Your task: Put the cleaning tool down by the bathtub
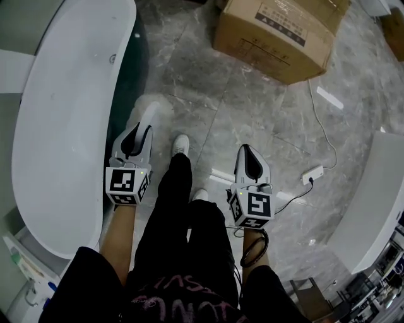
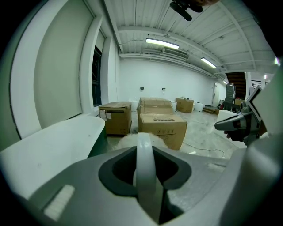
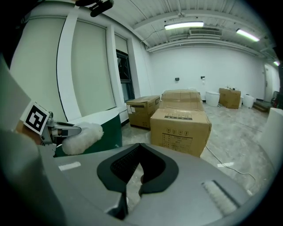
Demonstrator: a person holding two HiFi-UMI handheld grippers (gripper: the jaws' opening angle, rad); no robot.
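Bathtub (image 1: 63, 126) left, cardboard box (image 1: 278, 31) ahead

A warehouse-like storage hall for bathroom fittings: a white freestanding bathtub (image 1: 63, 126) stands on a grey marble-look floor (image 1: 252, 113), shipping cartons (image 1: 278, 31) sit just beyond the bathtub, another white tub (image 1: 372, 202) lies opposite it, and a ribbed metal ceiling (image 3: 199, 11) with strip lights (image 2: 162, 43) runs overhead.

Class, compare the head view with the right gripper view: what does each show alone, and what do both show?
Head view only: the person's trousers and white shoes. Right gripper view only: ceiling lights and a window. Both: the bathtub, the cardboard box, and the left gripper holding the fluffy cleaning tool.
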